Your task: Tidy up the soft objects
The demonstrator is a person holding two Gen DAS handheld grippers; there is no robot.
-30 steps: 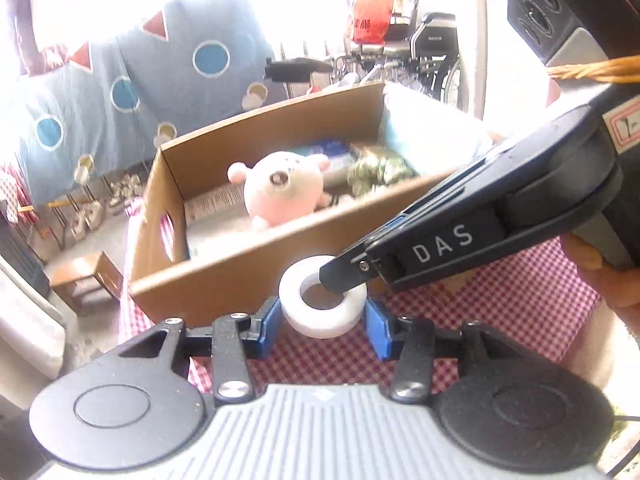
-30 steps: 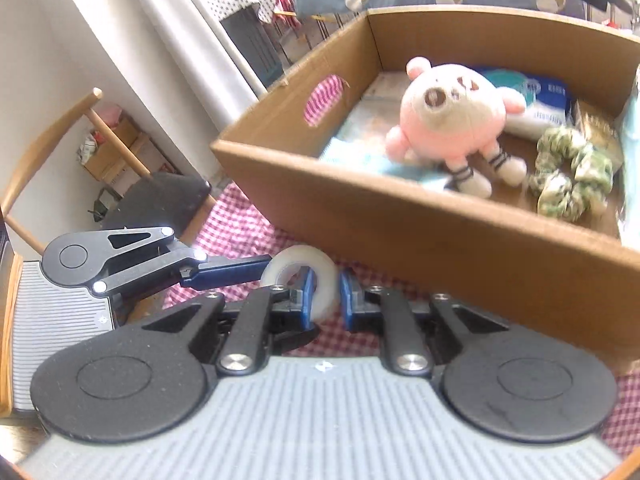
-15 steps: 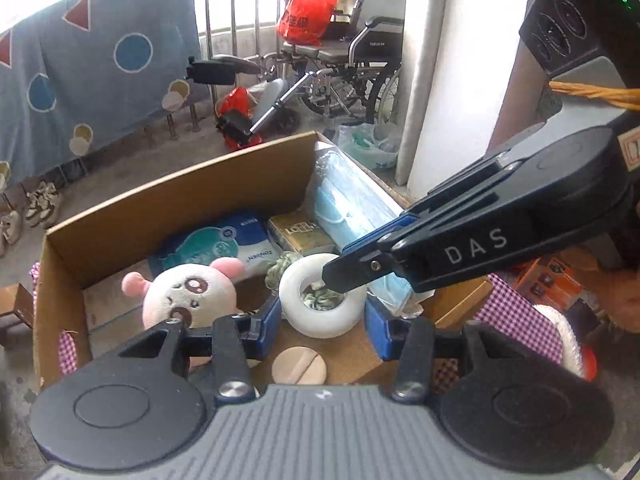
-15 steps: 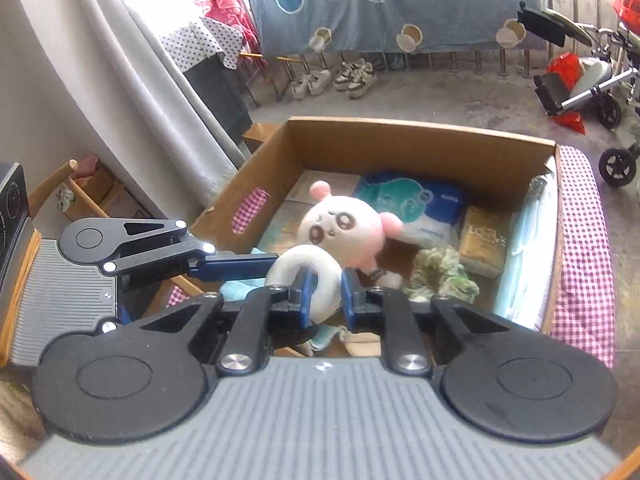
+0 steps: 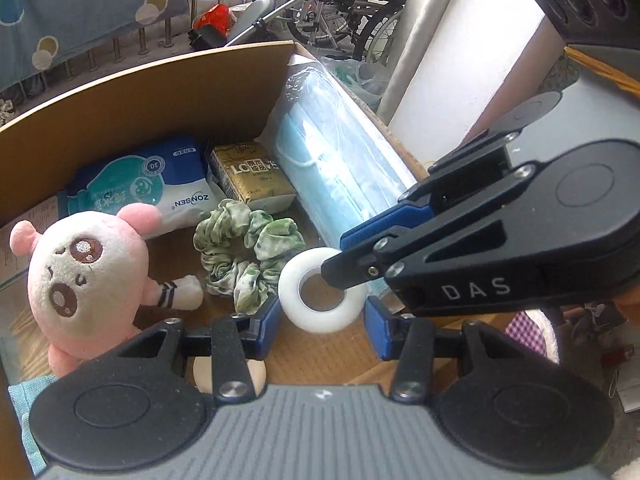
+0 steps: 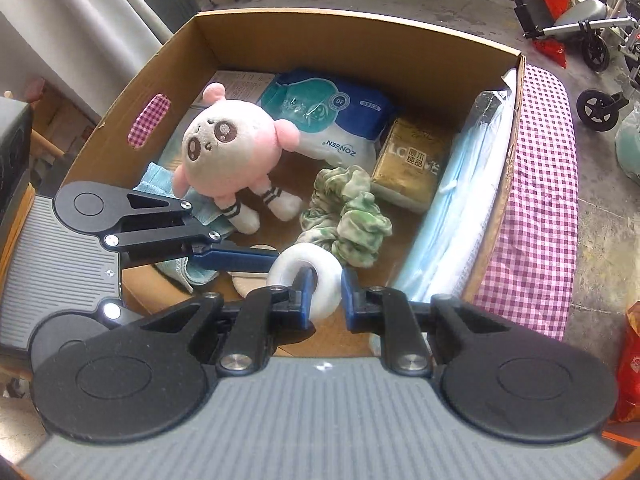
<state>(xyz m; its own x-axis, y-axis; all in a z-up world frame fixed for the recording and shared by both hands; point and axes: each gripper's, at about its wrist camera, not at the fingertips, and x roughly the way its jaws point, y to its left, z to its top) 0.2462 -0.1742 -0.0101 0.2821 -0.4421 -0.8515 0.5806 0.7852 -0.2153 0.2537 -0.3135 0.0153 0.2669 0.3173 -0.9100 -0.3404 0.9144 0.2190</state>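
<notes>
Tape roll (image 6: 304, 276): pinched by my right gripper (image 6: 325, 294) over the cardboard box (image 6: 360, 24); my left gripper (image 5: 322, 326) released, fingers flanking it.

A: Any lettering on the right gripper (image 5: 340, 256)?
B: "DAS", pale capitals on the black side of its finger arm, left wrist view.

A: The blue-and-white tissue pack (image 5: 148, 184)?
B: "ZONSEN" on the white lower corner, upside down in both views. A small round badge reads "30". Other print there too small to make out.

A: The gold packet (image 6: 412, 164)?
B: Large "LC" with Chinese characters beside it; I cannot read those reliably.

A: The flat printed sheet (image 6: 240, 80) under the tissue pack?
B: Lines of fine print, illegible.
</notes>
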